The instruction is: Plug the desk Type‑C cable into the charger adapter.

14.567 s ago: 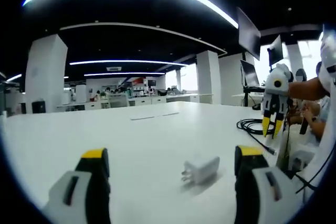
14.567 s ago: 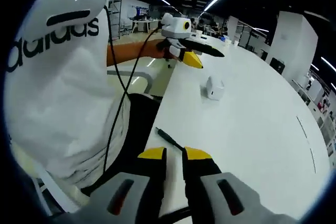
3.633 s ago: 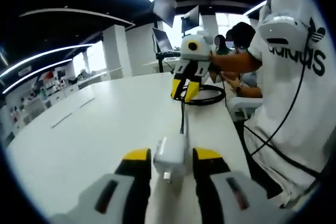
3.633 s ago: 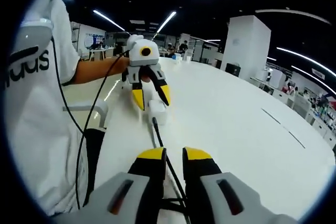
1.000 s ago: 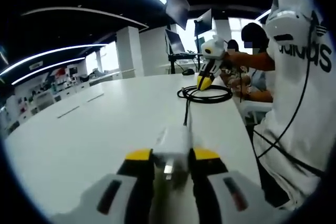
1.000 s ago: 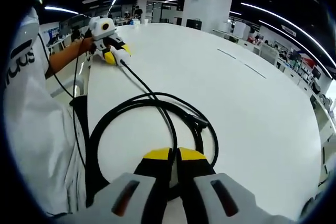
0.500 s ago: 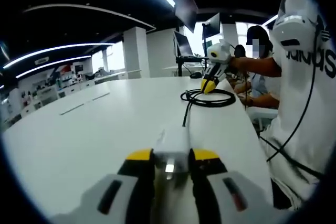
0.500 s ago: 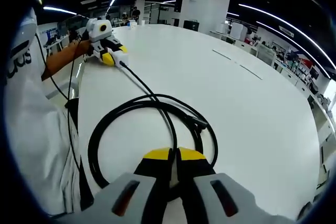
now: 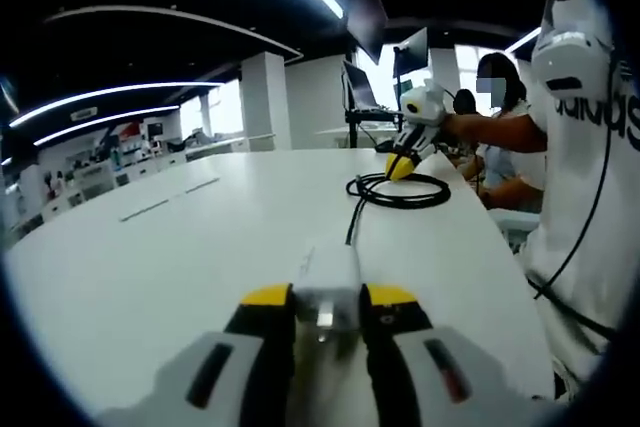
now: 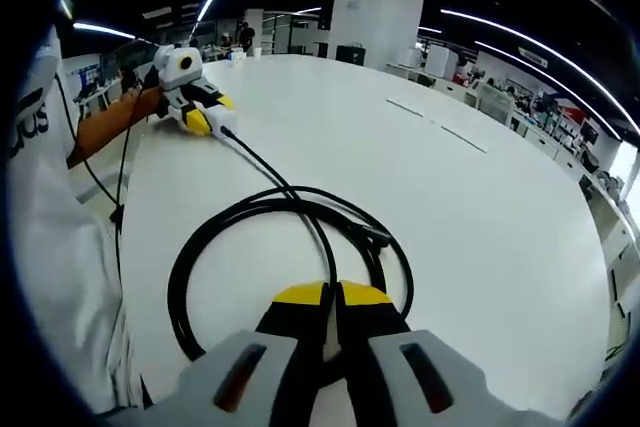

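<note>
My left gripper (image 9: 325,299) has its yellow-tipped fingers (image 9: 265,297) clamped on the white charger adapter (image 9: 327,277), held just above the white tabletop (image 9: 180,247). The black Type-C cable (image 9: 355,219) runs out of the adapter's far end, so it looks plugged in, though I can't see the joint itself clearly. From there the cable goes across the tabletop to a loose coil (image 9: 398,189) near the edge.

In the right gripper view, my right gripper (image 10: 327,297) sits over that coil (image 10: 285,267) with the fingers (image 10: 298,295) pinched nearly together; a strand of cable passes right between the tips, gripped as far as I can tell. The cable (image 10: 255,162) leads away to the left gripper (image 10: 200,117), far off near the tabletop (image 10: 480,227) edge, with the adapter hidden in its fingers there.

The right gripper (image 9: 400,162) shows far off in the left gripper view, above the coil, held by the person's arm (image 9: 495,127). A white printed shirt (image 9: 590,147) is at the right of that view.
</note>
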Motion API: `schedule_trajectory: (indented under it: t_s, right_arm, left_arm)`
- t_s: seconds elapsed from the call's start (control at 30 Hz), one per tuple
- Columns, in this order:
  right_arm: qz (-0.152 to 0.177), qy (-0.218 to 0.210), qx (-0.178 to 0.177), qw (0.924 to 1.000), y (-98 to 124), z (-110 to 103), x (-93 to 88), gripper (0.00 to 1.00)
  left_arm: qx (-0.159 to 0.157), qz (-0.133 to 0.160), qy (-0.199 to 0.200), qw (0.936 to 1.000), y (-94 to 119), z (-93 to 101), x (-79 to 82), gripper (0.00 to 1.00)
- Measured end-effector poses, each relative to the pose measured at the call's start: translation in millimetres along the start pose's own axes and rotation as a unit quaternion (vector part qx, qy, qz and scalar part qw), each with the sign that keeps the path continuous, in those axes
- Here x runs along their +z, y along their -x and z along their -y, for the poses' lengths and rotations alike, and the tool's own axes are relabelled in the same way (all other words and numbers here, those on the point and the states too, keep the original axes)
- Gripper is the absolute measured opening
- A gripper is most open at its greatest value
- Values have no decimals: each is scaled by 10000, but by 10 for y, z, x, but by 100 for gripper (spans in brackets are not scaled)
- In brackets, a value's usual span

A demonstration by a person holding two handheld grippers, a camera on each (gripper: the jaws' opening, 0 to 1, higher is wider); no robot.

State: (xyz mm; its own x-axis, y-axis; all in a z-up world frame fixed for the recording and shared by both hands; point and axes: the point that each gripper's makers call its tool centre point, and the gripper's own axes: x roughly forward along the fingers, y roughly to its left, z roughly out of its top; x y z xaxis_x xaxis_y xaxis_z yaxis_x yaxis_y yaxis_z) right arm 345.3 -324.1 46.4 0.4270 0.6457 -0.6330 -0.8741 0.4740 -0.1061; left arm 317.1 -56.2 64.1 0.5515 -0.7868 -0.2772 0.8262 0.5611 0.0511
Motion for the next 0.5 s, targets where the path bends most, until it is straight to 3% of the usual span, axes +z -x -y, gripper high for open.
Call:
schedule_trajectory:
  t_s: [0.5]
  right_arm:
    - [31,70,-123,9999,-194,218,160,2]
  left_arm:
    - [317,107,263,9991,-112,-334,46,24]
